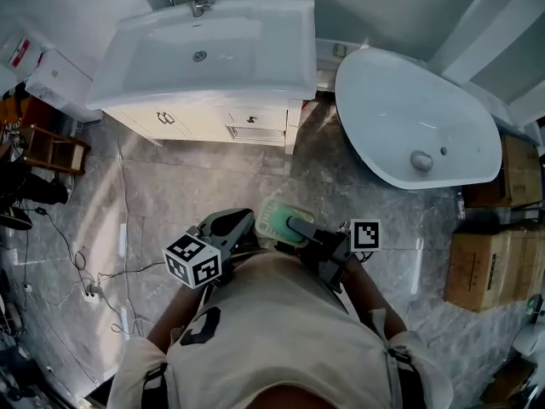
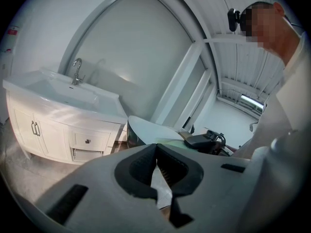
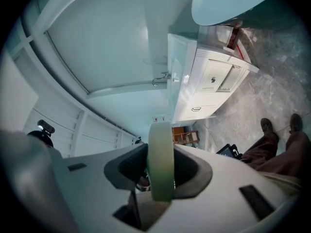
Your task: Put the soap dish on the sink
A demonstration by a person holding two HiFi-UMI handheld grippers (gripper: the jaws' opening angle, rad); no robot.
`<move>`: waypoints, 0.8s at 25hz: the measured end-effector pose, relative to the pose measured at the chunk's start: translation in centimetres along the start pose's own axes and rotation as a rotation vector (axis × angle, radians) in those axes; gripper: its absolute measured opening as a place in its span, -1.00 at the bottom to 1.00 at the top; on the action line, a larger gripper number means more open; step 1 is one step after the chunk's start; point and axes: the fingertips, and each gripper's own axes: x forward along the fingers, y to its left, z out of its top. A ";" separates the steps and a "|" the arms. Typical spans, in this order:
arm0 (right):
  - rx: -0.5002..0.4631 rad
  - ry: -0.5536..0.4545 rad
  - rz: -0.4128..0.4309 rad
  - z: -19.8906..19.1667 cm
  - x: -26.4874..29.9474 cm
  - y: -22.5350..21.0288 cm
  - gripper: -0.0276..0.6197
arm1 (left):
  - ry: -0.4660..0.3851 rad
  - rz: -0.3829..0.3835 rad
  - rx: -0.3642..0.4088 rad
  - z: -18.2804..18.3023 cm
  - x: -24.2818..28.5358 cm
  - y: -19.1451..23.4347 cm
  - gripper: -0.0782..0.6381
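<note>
Soap dish [image 1: 279, 218] is clamped in right gripper [image 1: 298, 226], held near, over the floor [image 1: 170, 186], well apart from far sink [image 1: 255, 66]; left gripper [image 1: 232, 223] is closed together, empty.

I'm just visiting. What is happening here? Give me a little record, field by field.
Right gripper: shut on the pale green soap dish
Left gripper: shut, nothing in it
Sink: white, on a cabinet, ahead of the person; dish not yet on it
Bathtub: white, beside the sink
Floor: grey marbled tiles
</note>
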 end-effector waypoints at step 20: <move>-0.077 -0.055 -0.103 4.6 10.0 0.2 -0.46 | -0.097 -0.011 0.111 6.9 -2.8 12.8 -0.73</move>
